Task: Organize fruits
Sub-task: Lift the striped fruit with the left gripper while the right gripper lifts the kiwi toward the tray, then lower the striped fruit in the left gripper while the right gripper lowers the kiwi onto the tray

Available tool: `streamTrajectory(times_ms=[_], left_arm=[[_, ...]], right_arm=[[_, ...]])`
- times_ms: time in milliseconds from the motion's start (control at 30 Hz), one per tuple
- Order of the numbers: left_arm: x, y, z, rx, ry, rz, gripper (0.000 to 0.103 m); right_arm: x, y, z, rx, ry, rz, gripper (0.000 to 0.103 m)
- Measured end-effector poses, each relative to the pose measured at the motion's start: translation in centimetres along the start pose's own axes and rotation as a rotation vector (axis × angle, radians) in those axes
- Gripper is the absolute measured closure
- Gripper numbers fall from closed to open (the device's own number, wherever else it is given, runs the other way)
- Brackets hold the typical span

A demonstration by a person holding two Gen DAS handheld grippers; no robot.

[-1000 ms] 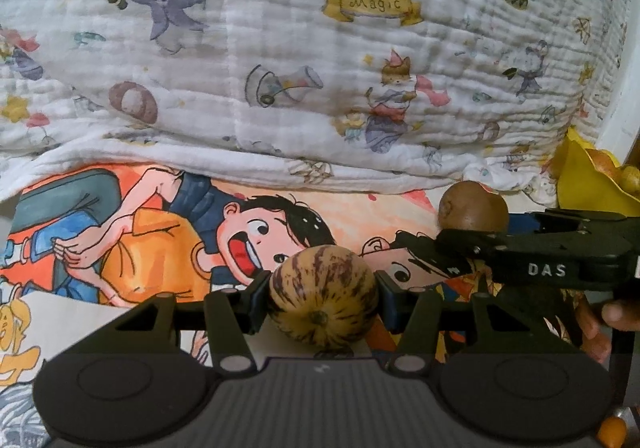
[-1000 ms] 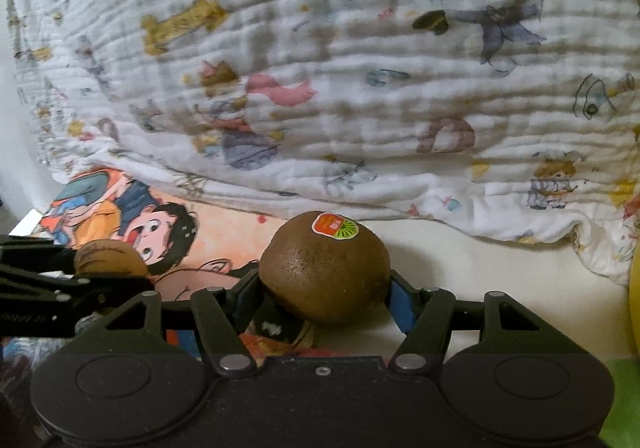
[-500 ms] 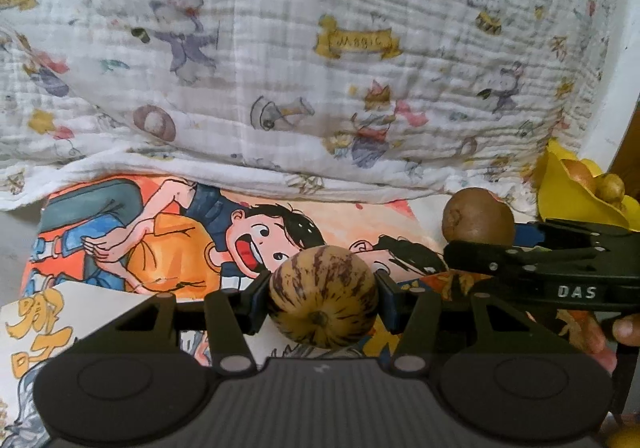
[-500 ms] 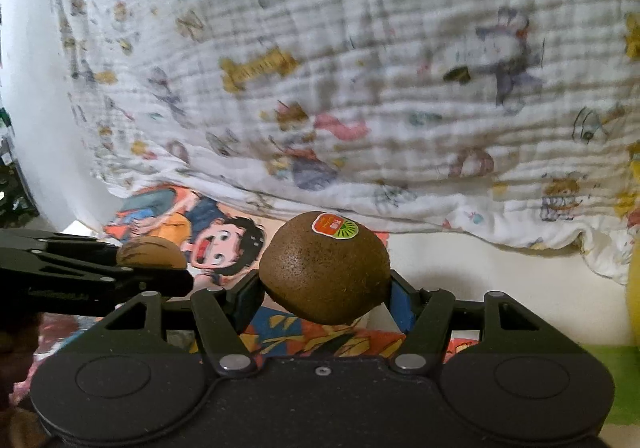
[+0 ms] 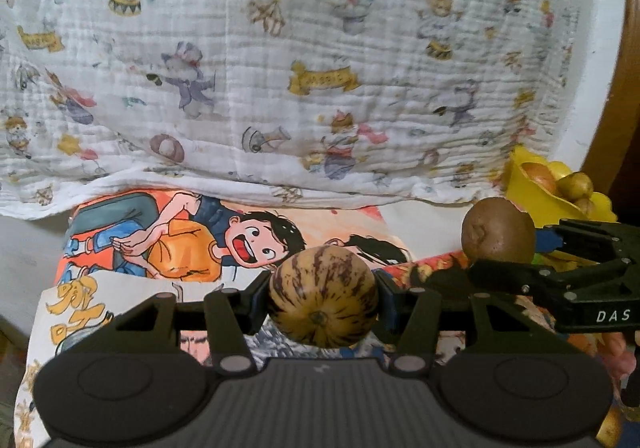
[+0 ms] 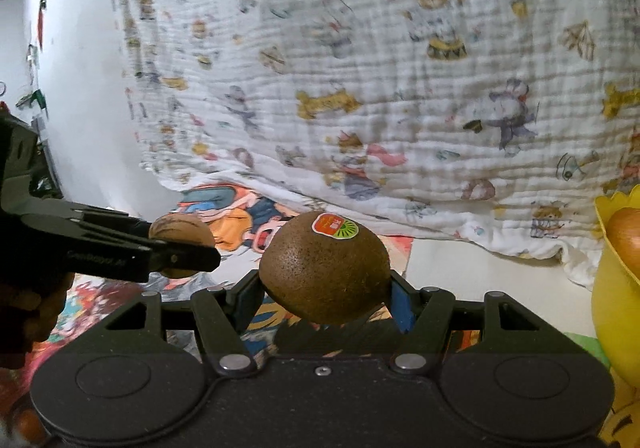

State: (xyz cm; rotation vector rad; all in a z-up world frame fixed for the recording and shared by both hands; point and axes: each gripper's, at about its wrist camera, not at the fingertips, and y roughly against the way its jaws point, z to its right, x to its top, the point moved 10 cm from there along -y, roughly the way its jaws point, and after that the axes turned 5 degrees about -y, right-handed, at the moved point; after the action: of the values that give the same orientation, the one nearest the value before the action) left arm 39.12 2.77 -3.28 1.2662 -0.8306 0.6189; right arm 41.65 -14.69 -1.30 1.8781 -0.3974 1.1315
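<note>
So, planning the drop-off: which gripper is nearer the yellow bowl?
Right. The right gripper, holding a kiwi, sits beside the yellow bowl; the left gripper, holding a striped fruit, is farther left.

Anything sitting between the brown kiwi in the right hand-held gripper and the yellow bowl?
Nothing. In the right wrist view, only bare white surface separates the stickered brown kiwi in the right hand-held gripper from the yellow bowl.

1. Soft, even indoor light; both views are fairly bright, with no hard glare.
2. Fisheye bending curves the blanket (image 5: 320, 60) near the frame edges, and the corners go black.
3. The blanket's prints look slightly smeared in the right view.
4. A soft shadow lies below the kiwi (image 6: 325, 266).
</note>
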Motion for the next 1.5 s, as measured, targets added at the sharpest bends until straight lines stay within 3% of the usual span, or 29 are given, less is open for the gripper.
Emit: streamTrajectory(times_ms=[667,1067,1500], left_arm=[[-5.4,10.3,2.6,-0.076,-0.031,0.053,0.045],[-9.4,12.0,1.9,-0.065,0.002,0.002,0.045],[-12.4,11.0,0.5,-0.051,0.016,-0.101,0.045]], right_arm=[[-5.8,8.7,-6.4,0.036,0.022,-0.021,0.037],[-8.9,8.9,-9.5,0.082,0.080,-0.111,0.037],[-10.1,7.3,-11.2,0.116,0.115,-0.193,0.037]])
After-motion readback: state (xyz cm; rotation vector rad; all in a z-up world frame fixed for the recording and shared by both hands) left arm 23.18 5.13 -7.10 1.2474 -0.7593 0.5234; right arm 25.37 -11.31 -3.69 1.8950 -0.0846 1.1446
